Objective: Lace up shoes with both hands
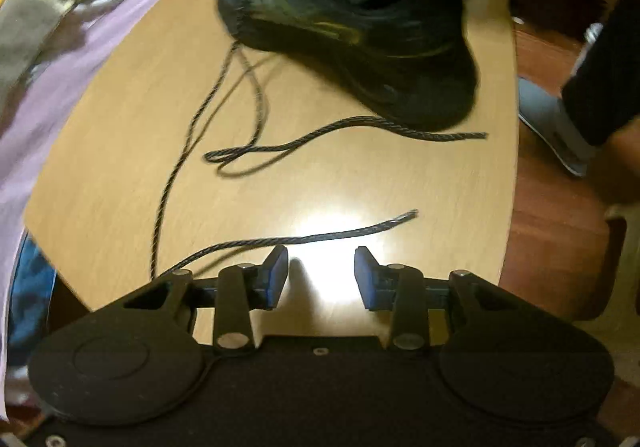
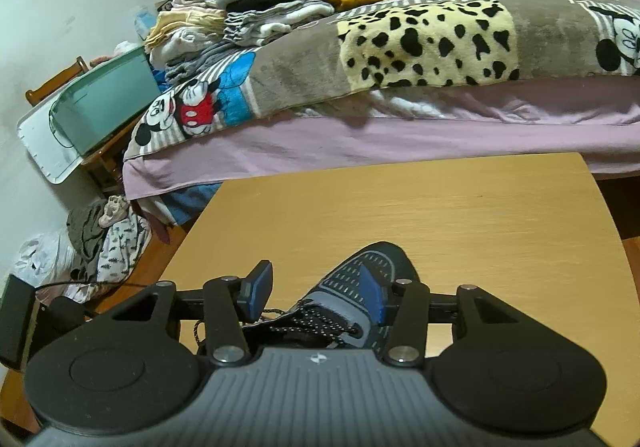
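- The black sneaker (image 1: 352, 27) lies on the wooden tabletop (image 1: 360, 183), its laces (image 1: 256, 151) trailing loose across the wood.
- The left tongs (image 1: 321, 275) hang above the tabletop, jaws parted and empty; one lace end (image 1: 400, 221) lies just beyond the pads.
- The right tongs (image 2: 316, 293) stand apart over the sneaker's toe (image 2: 368, 263), pressing on nothing.
- A bed (image 2: 400, 135) stands behind the tabletop.
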A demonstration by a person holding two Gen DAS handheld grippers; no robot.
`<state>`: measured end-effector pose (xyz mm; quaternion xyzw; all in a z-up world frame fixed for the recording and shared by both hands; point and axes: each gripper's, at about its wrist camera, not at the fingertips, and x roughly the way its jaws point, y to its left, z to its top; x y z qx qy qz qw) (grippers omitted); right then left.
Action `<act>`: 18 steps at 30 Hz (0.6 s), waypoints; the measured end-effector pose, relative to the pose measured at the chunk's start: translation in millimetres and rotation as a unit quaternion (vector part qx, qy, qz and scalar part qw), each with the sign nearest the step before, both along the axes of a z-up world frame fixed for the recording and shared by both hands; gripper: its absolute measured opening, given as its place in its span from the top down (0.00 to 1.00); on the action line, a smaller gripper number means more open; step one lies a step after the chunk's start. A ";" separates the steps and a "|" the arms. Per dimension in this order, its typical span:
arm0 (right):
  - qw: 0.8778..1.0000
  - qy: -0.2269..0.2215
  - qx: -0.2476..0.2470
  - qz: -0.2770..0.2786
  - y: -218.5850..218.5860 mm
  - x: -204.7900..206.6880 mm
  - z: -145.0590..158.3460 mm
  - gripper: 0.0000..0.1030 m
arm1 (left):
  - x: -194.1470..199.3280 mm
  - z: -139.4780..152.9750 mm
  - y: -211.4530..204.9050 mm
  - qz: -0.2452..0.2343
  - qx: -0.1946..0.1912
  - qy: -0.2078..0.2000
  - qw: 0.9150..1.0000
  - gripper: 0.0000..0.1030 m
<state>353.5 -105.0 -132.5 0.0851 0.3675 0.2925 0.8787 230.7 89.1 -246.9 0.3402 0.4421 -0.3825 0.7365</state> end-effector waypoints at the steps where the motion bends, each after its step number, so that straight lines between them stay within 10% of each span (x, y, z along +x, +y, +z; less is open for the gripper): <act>1: 1.000 0.001 -0.002 0.002 1.6 -0.2 -0.6 0.53 | -3.3 0.4 -2.7 -0.015 -0.001 0.001 1.000 0.66; 18: 1.000 0.009 0.000 0.017 4.0 -2.0 -5.3 0.52 | 8.4 -5.0 -16.8 0.000 -0.036 0.009 0.999 0.77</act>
